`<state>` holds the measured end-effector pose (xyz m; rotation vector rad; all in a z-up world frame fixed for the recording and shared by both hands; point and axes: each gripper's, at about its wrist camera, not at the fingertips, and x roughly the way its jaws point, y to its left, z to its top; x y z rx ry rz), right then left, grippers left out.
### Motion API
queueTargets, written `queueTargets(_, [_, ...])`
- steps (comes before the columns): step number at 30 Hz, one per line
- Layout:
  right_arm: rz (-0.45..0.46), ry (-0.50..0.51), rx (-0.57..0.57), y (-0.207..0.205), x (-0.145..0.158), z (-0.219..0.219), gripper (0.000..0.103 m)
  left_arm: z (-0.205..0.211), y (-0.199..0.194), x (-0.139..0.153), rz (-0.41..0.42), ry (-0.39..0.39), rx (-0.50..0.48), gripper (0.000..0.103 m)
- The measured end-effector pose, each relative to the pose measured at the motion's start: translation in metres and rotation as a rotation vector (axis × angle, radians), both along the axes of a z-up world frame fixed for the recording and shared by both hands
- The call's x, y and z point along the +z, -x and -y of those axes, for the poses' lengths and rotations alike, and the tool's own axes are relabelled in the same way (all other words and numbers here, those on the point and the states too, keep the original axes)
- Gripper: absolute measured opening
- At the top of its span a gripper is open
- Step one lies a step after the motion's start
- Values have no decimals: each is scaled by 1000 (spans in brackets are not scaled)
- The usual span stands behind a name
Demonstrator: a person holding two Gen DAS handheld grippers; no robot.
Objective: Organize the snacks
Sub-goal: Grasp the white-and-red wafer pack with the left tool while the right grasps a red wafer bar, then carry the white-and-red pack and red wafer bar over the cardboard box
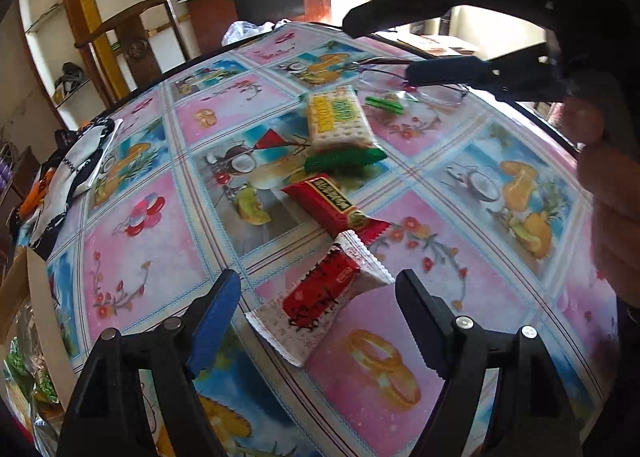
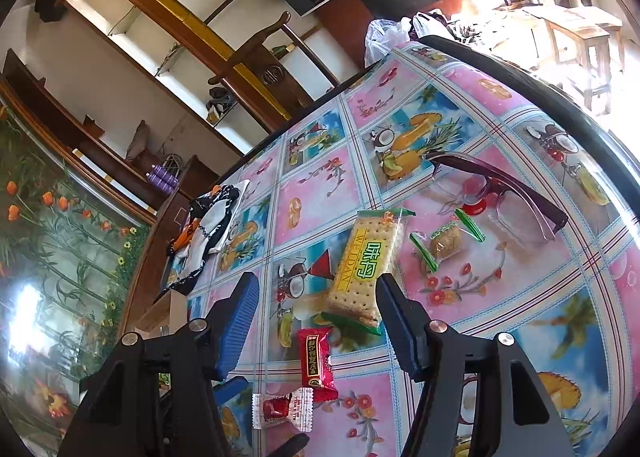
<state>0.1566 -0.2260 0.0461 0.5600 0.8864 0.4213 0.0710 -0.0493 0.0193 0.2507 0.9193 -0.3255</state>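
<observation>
Two ribbed fingers of the left gripper (image 1: 318, 303), one blue-padded, one black, spread wide either side of a white crimp-edged candy wrapper (image 1: 320, 299) with a red printed centre, pads clear of it. Just beyond that wrapper, a glossy red foil bar (image 1: 332, 203); beyond again, a clear rectangular cracker packet (image 1: 338, 117) with yellow-green label and dark green serrated ends. Farther past the wrapper, a small green-ended clear sweet (image 1: 384, 104) and thin-framed spectacles (image 1: 420, 87). Right gripper (image 2: 318, 297) parted about halfway, empty, above the cracker packet's near end. All on slick floral-and-fruit oilcloth (image 1: 140, 257).
</observation>
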Motion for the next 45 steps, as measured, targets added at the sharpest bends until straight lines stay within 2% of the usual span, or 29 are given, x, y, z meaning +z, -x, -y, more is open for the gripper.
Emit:
queueTargets(1, [-2, 0, 3, 0, 0, -1, 65, -2, -3, -1, -1, 4, 19, 75])
queueTargets(3, [-6, 9, 11, 0, -1, -4, 65, -7, -10, -7, -37, 24, 49, 40])
queueTargets(6, [-11, 40, 31, 1, -2, -11, 65, -13, -13, -7, -33, 36, 95, 30])
queueTargets(11, [-49, 144, 85, 3, -10, -33, 65, -38, -19, -7, -27, 69, 219, 30])
queueTargets(17, [-102, 216, 135, 8, -23, -51, 64, -55, -19, -5, -31, 110, 272, 31])
queueTargets(19, [-97, 248, 151, 11, -24, -58, 62, -58, -18, -5, -46, 108, 282, 43])
queueTargets(20, [-95, 271, 154, 12, -25, -61, 60, -61, -16, -4, -65, 117, 283, 60])
queueTargets(21, [-92, 290, 156, 13, -26, -65, 60, -62, -14, -4, -67, 122, 280, 68])
queueTargets(26, [-75, 388, 193, 17, -35, -83, 53, -65, -2, 0, -73, 101, 293, 72])
queueTargets(28, [-58, 435, 199, 18, -38, -90, 48, -64, -3, -3, -77, 91, 296, 70])
queueTargets(30, [-41, 492, 202, 21, -43, -97, 39, -62, -5, -8, -90, 69, 310, 46])
queueTargets(31, [-41, 515, 210, 22, -46, -101, 28, -62, -4, -8, -73, 58, 316, 43])
queueTargets(32, [-22, 541, 204, 24, -45, -102, 22, -62, -4, -8, -70, 54, 317, 33])
queueTargets(33, [-11, 567, 204, 26, -45, -104, 21, -62, -4, -8, -64, 61, 319, 26])
queueTargets(35, [-5, 560, 206, 27, -45, -103, 21, -64, -4, -8, -58, 72, 335, 24])
queueTargets(40, [-6, 467, 205, 28, -38, -94, 21, -69, -6, -6, -53, 103, 354, 23])
queueTargets(45, [21, 444, 191, 32, -29, -97, 21, -73, -4, 0, -28, 144, 362, 23])
